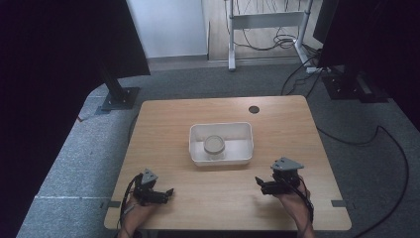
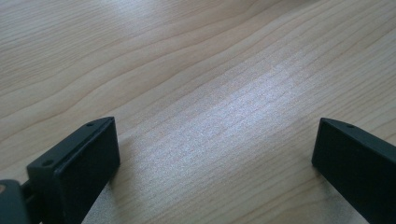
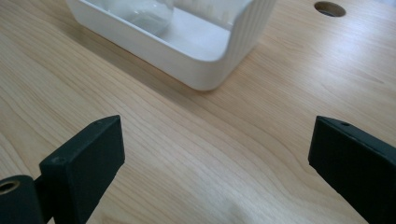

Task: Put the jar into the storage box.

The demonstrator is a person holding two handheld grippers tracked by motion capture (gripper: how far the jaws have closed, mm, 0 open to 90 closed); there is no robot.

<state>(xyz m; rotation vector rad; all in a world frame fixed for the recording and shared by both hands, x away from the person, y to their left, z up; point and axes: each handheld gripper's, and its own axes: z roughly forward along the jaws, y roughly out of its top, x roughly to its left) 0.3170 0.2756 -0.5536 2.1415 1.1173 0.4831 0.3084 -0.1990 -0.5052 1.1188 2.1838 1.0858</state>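
Start of the reach, by my judgement: both tools rest spread and empty on the counter (image 1: pixel 163 119), left tool (image 1: pixel 166 193), right tool (image 1: pixel 260 182). Jar (image 1: pixel 214 146) stands in the white tub (image 1: pixel 195 144); next, the right tool needs to approach it.

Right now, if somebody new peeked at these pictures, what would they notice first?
Probably the white tub in the middle of the wooden table, with a clear jar standing inside it toward its left. Next, the two black claws near the table's front edge: the left claw and the right claw, both open and holding nothing.
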